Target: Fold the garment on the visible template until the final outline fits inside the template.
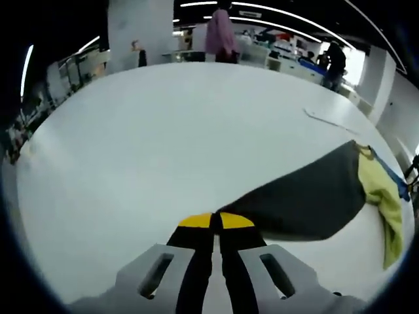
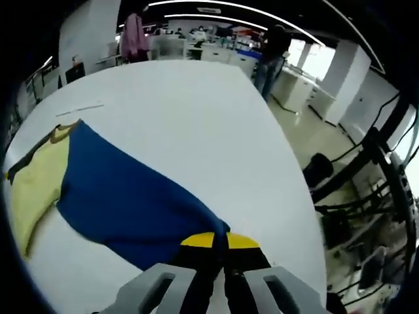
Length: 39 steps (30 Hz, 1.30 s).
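Observation:
The garment lies stretched on the white table [image 1: 163,150]. In the left gripper view it shows a dark grey panel [image 1: 308,199] with a yellow sleeve [image 1: 386,199] at its far end. My left gripper [image 1: 215,221] is shut, with the grey corner pinched at its yellow tips. In the right gripper view the same garment shows a blue panel [image 2: 124,196] and a yellow sleeve [image 2: 36,183]. My right gripper [image 2: 219,241] is shut on the blue corner. A thin pale strip [image 1: 330,120] [image 2: 78,110] lies on the table beyond the garment.
The table's edge [image 2: 288,150] runs close on the right of the right gripper view, with floor, cables and a dark chair [image 2: 321,170] past it. A person in pink [image 1: 219,33] and a person in dark clothes [image 2: 272,49] stand beyond the far end.

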Each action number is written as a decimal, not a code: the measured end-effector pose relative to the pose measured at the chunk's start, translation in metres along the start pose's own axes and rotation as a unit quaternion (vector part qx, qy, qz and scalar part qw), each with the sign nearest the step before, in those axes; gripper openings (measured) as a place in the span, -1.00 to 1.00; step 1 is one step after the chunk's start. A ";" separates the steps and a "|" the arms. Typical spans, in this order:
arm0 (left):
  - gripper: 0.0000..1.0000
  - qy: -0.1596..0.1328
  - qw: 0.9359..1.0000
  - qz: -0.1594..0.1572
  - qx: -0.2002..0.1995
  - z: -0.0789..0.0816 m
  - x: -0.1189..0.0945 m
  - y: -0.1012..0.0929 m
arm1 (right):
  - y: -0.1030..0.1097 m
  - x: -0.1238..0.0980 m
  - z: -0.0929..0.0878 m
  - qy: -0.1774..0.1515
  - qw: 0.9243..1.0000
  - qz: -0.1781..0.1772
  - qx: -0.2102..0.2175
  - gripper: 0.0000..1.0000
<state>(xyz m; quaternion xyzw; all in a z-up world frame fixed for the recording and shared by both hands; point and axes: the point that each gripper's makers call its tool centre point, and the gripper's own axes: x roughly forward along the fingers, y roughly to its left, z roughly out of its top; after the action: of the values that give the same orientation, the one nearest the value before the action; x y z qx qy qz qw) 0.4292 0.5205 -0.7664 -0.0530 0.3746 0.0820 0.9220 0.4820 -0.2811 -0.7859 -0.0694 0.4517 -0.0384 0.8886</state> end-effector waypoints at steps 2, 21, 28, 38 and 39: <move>-1.00 0.000 1.000 0.001 0.003 0.000 0.000 0.001 | -0.002 0.002 0.000 0.001 1.000 0.002 0.002 -1.00; -0.46 -0.033 0.995 -0.029 0.084 0.012 -0.021 -0.020 | 0.018 -0.016 0.010 -0.020 0.997 0.070 -0.013 -0.30; -0.06 -0.050 0.992 -0.069 0.090 0.010 -0.033 -0.039 | 0.052 -0.035 0.011 -0.028 0.989 0.148 -0.007 0.11; 0.37 -0.085 0.978 -0.140 0.131 0.006 -0.057 -0.079 | 0.106 -0.069 0.017 -0.075 0.968 0.237 -0.043 0.51; 0.40 -0.086 0.977 -0.142 0.134 0.005 -0.058 -0.081 | 0.110 -0.072 0.018 -0.080 0.965 0.244 -0.047 0.55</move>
<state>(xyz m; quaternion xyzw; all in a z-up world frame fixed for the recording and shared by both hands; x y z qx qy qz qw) 0.4066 0.4353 -0.7191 0.0254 0.2897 -0.0962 0.9519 0.4547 -0.1610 -0.7354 -0.0013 0.3839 0.2065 0.9000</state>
